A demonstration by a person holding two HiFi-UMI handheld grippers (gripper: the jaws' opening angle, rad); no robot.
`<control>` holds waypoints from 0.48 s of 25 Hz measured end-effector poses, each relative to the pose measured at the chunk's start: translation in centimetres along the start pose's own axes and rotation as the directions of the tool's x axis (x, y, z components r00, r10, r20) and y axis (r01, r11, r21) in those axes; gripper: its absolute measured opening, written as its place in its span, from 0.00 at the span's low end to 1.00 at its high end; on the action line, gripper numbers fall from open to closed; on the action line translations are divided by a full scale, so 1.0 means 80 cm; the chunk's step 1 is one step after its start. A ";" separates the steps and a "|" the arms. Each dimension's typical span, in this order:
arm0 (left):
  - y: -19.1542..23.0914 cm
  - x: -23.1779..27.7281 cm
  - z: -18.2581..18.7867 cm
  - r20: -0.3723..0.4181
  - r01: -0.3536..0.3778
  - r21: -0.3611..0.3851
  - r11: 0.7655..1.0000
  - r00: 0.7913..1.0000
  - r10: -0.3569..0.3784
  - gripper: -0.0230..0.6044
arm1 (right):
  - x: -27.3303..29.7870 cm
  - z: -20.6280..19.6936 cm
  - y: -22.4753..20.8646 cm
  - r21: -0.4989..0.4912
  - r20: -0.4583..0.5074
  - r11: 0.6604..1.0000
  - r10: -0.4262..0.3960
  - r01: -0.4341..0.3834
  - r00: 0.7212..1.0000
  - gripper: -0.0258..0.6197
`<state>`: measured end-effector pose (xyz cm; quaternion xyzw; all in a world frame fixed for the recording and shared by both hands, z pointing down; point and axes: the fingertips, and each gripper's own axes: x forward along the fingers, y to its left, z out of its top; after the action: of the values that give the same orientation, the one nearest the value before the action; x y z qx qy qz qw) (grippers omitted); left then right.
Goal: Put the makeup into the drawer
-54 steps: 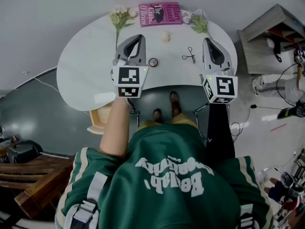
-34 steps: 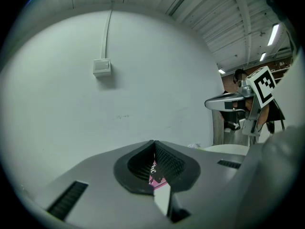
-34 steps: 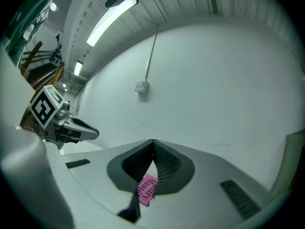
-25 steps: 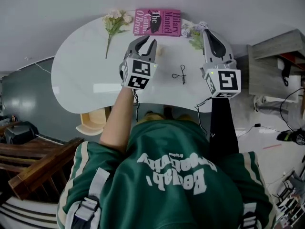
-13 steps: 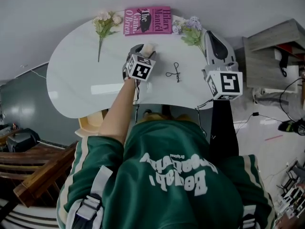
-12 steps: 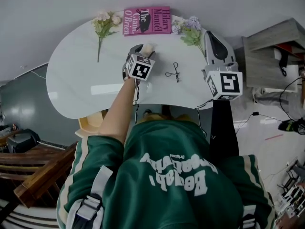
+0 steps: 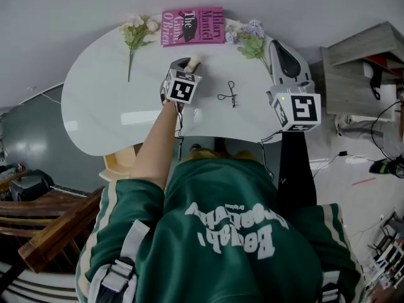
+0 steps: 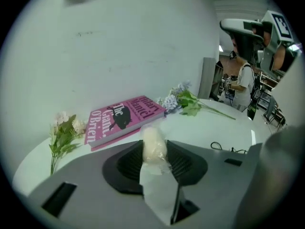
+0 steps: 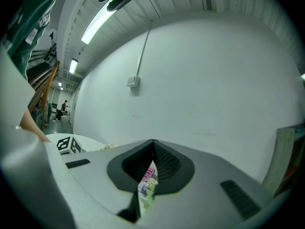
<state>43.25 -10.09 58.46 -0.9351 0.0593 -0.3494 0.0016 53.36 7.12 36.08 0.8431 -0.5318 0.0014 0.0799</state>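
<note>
Closing on the makeup sponge (image 8: 154, 144), the left gripper (image 7: 187, 62) is taking its grasp. Its fingers have just been narrowing and are pressing the cream, egg-shaped piece from both sides, on the worktop (image 7: 107, 100) just in front of the pink book (image 7: 192, 26). The right gripper (image 7: 276, 43) is hovering off to the side, fingers together and empty. The sponge is seemingly standing on end, long axis upright, rounded tip pointing up. By my judgement the next move is calling for a lift, then a carry toward what is probably the drawer (image 7: 117, 164), peeking out under the worktop's near edge.
</note>
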 end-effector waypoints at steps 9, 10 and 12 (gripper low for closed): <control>0.000 -0.129 0.139 0.335 -0.084 0.007 0.996 0.939 0.077 0.28 | 0.007 0.033 0.019 -0.018 0.067 0.999 0.032 -0.031 0.997 0.05; -0.003 -0.145 0.153 0.362 -0.078 0.008 0.997 0.930 0.070 0.28 | 0.006 0.037 0.021 -0.022 0.075 0.999 0.036 -0.034 0.997 0.05; -0.011 -0.182 0.186 0.430 -0.064 0.010 0.998 0.901 0.054 0.28 | 0.006 0.045 0.027 -0.036 0.096 0.998 0.048 -0.045 0.994 0.05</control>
<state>42.21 -8.15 37.74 -0.9868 0.0815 -0.1352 0.0366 51.34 5.31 32.88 0.8280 -0.5546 -0.0467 0.0679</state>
